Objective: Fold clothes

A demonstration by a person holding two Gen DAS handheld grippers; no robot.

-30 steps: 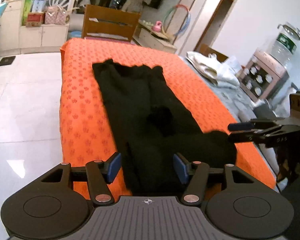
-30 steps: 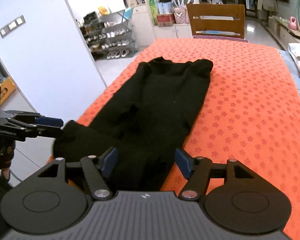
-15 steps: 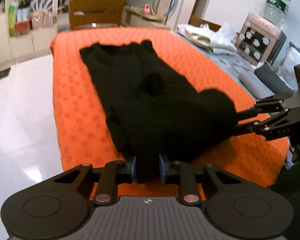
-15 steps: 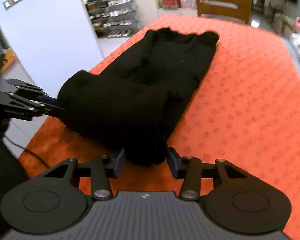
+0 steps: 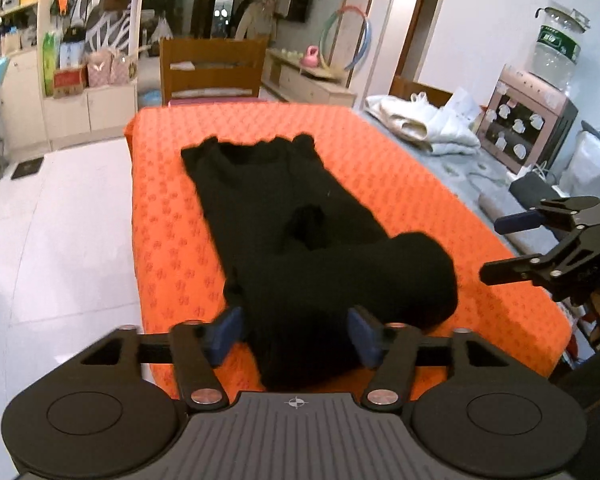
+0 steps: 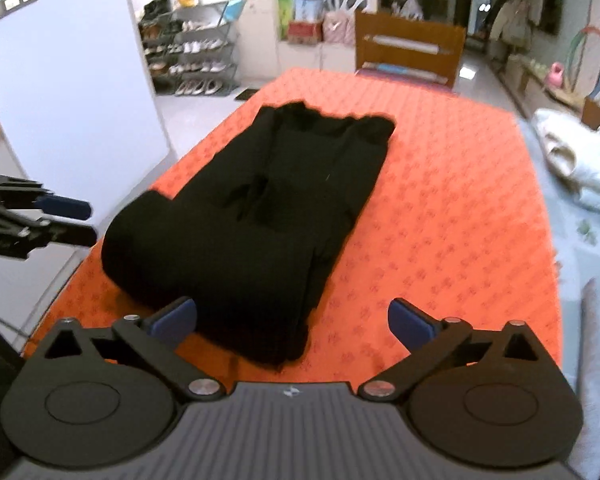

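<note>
Orange cloth (image 5: 172, 208) — black garment (image 5: 284, 216), folded.

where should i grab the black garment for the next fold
Probably the rolled near end of the black garment, one corner each: left gripper and right gripper come from the near table edge. That end is bulky and closest; the far end lies flat.

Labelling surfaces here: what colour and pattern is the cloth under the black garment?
Orange tablecloth with a small repeating darker motif; clearest in the right wrist view.
</note>
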